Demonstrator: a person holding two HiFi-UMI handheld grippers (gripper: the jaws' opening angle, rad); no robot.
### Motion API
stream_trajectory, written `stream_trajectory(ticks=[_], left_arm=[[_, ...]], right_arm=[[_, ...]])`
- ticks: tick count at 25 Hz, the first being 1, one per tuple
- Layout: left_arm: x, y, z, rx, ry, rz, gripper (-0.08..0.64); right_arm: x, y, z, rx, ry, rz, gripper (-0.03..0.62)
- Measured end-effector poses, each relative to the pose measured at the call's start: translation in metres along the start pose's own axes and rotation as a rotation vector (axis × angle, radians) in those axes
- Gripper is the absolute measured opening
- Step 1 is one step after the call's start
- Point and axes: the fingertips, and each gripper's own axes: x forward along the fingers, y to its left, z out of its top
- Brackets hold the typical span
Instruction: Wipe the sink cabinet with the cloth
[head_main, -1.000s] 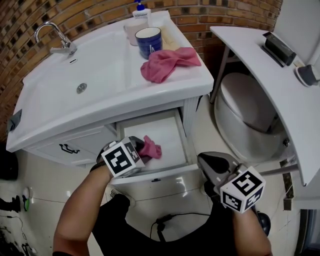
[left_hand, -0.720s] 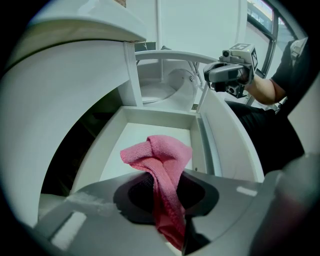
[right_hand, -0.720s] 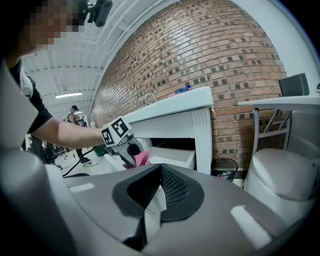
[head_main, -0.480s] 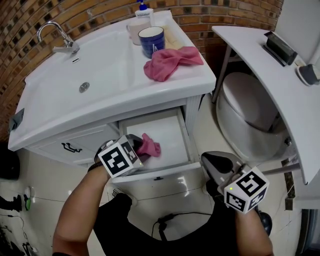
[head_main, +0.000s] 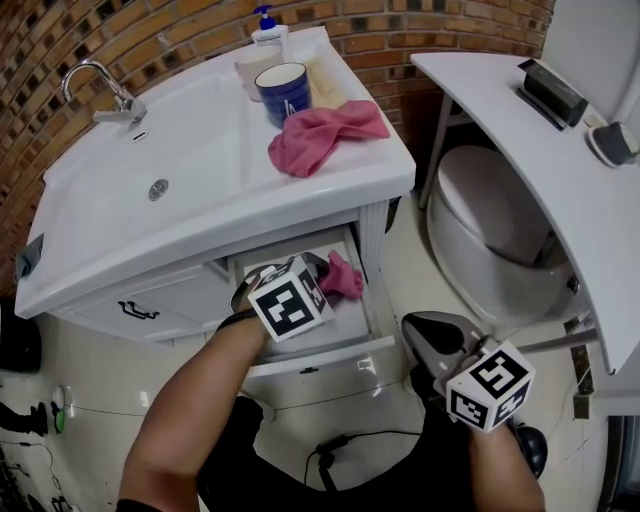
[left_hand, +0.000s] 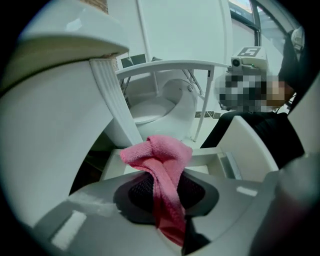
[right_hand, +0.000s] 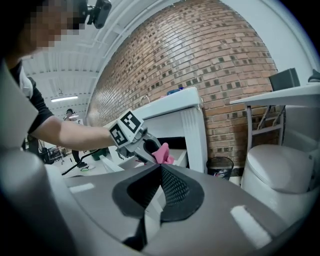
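The white sink cabinet (head_main: 200, 290) has its drawer (head_main: 318, 356) pulled out below the basin. My left gripper (head_main: 327, 272) is over the drawer's right side, shut on a small pink cloth (head_main: 343, 278) that bunches out past its jaws. In the left gripper view the pink cloth (left_hand: 161, 156) hangs pinched between the jaws, close to the cabinet's corner post (left_hand: 112, 102). My right gripper (head_main: 432, 335) is held low to the right of the drawer, shut and empty. Its own view shows the left gripper (right_hand: 142, 146) and the cloth (right_hand: 162, 154) at the cabinet (right_hand: 192, 127).
A second, larger pink cloth (head_main: 318, 135) lies on the countertop beside a blue mug (head_main: 283, 92) and a soap dispenser (head_main: 266, 28). The faucet (head_main: 103, 86) is at the far left. A toilet (head_main: 495, 235) and a white side table (head_main: 545, 150) stand close on the right. A small bin (right_hand: 220, 167) sits by the wall.
My left gripper has moved to the right along the open drawer with the pink cloth in it, up to the cabinet's right post. The right gripper has stayed put.
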Motion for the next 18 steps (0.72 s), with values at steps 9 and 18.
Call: stream_trajectory(ticks=[9, 18], left_arm=[[0.008, 0.023, -0.042, -0.019, 0.108, 0.029, 0.104], [-0.015, 0.032, -0.101, -0.009, 0.231, 0.076, 0.104]], right_arm=[[0.000, -0.011, -0.005, 0.013, 0.003, -0.009, 0.006], [0.006, 0.000, -0.008, 0.000, 0.021, 0.010, 0.006]])
